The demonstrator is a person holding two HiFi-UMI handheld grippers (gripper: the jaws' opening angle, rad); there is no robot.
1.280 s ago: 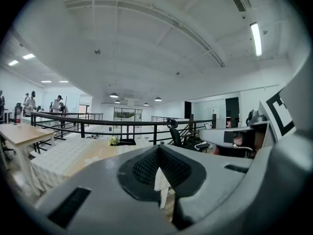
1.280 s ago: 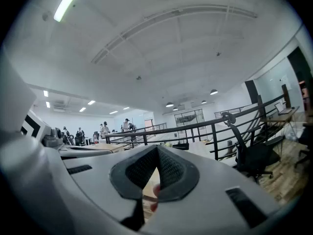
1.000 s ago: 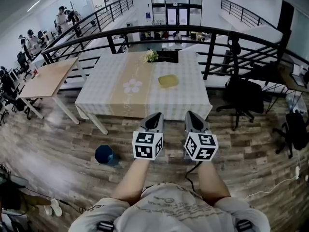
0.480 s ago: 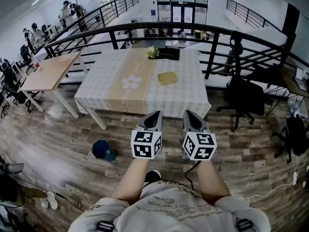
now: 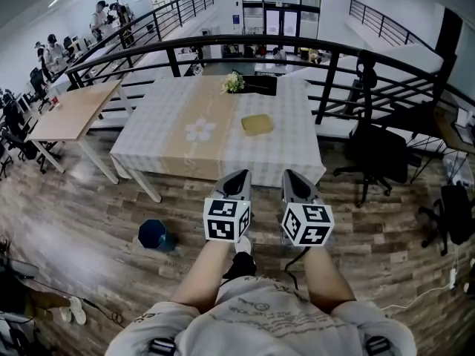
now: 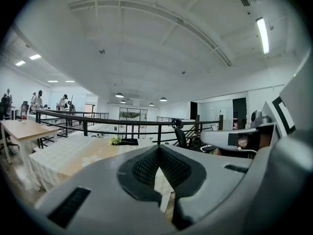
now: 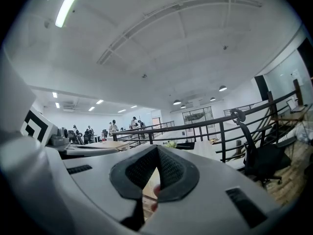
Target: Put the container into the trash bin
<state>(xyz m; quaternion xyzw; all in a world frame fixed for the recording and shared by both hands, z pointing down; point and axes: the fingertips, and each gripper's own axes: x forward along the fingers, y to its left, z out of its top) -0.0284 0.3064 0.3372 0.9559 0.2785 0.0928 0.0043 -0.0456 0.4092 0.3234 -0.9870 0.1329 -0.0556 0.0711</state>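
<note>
On the wood-plank floor (image 5: pixel 82 213) at the left, a round dark blue trash bin (image 5: pixel 156 236) stood upright, just off the near left corner of a long table (image 5: pixel 148 128) draped in a pale checked cloth with a tan runner. Farther left and behind the bin stood a bare light-wood desk (image 5: pixel 74 117).

The left tongs (image 5: pixel 237 178) hung in front of the person, short of the table's front edge and well apart from the bin. Their jaws were pressed together, with nothing between them.

The flat yellowish-olive rectangular container (image 5: pixel 257 124) lay on the checked cloth just right of the runner, about halfway down the table, well apart from both tongs and from the bin. At the table's far end sat a small bunch of pale flowers (image 5: pixel 232 83) beside a black tray (image 5: pixel 261 87).

The right tongs (image 5: pixel 295 176) hung just beside the left, likewise closed tight and empty. Farther right, a black office chair (image 5: pixel 375 150) stood by the black metal railing (image 5: pixel 326 87).
</note>
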